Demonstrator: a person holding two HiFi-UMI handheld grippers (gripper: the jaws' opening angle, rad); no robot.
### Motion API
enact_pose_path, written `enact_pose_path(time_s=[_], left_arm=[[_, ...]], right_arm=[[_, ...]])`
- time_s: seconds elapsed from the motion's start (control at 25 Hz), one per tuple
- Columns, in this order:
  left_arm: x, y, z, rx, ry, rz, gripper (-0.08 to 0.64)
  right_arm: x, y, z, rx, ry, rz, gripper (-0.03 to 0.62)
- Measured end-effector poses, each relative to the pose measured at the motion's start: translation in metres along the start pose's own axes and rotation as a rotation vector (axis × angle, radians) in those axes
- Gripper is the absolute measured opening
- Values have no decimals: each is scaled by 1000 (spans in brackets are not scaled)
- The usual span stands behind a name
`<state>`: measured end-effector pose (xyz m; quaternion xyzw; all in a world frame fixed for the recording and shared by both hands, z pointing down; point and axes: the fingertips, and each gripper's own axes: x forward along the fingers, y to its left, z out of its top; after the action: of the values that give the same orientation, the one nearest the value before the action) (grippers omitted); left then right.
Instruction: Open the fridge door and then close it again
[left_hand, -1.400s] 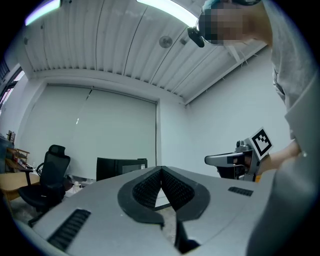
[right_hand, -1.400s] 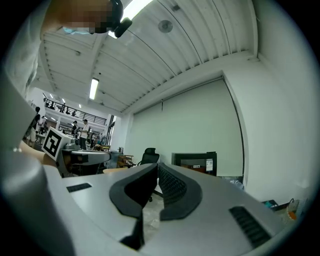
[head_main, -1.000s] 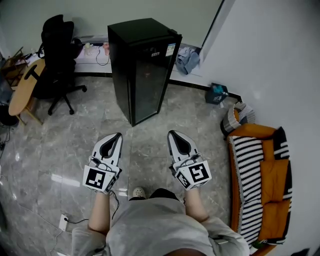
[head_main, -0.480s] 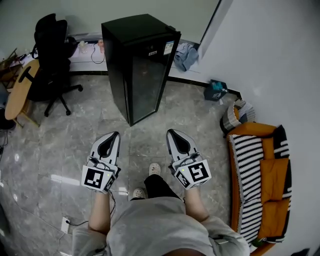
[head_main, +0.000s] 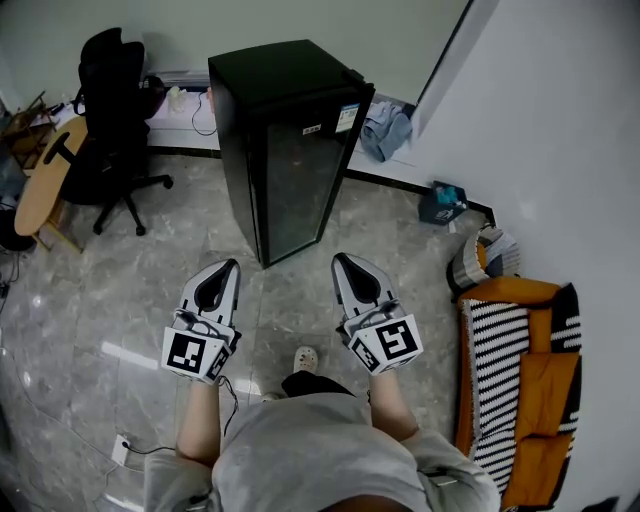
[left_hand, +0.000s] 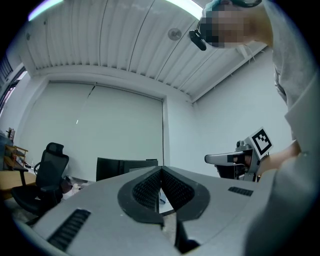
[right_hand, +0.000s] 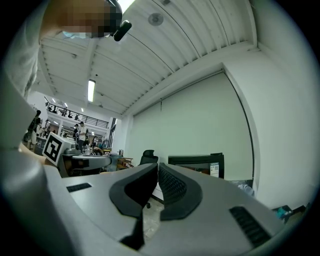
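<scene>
The black fridge (head_main: 290, 150) with a dark glass door stands on the floor ahead, door closed. Both grippers are held out level in front of the person, well short of the fridge and apart from it. My left gripper (head_main: 231, 264) is shut with nothing in it, its tips (left_hand: 161, 170) touching; the fridge (left_hand: 115, 166) shows beyond them. My right gripper (head_main: 340, 258) is also shut and empty, jaws meeting at the tip (right_hand: 157, 165), with the fridge (right_hand: 200, 161) ahead to its right.
A black office chair (head_main: 110, 110) and a wooden table (head_main: 45, 175) stand at the left. A white wall runs along the right, with a teal box (head_main: 443, 203), a basket (head_main: 480, 255) and a striped orange sofa (head_main: 530, 380) against it. A power strip (head_main: 120, 450) lies on the floor.
The person has stepped forward, carrying both grippers toward the fridge, which now looks slightly nearer. Both grippers stayed shut.
</scene>
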<state>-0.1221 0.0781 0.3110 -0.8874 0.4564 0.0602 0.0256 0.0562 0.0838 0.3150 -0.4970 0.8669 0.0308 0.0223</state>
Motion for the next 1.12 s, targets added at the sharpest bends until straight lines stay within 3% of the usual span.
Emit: enact_pose_path(time_s=[0.48, 1.12], left_arm=[[72, 3, -5, 20, -5, 90, 14], [118, 30, -28, 15, 57, 149, 14]], right_arm=[[49, -71, -3, 13, -14, 104, 23], [107, -107, -32, 62, 27, 162, 23]])
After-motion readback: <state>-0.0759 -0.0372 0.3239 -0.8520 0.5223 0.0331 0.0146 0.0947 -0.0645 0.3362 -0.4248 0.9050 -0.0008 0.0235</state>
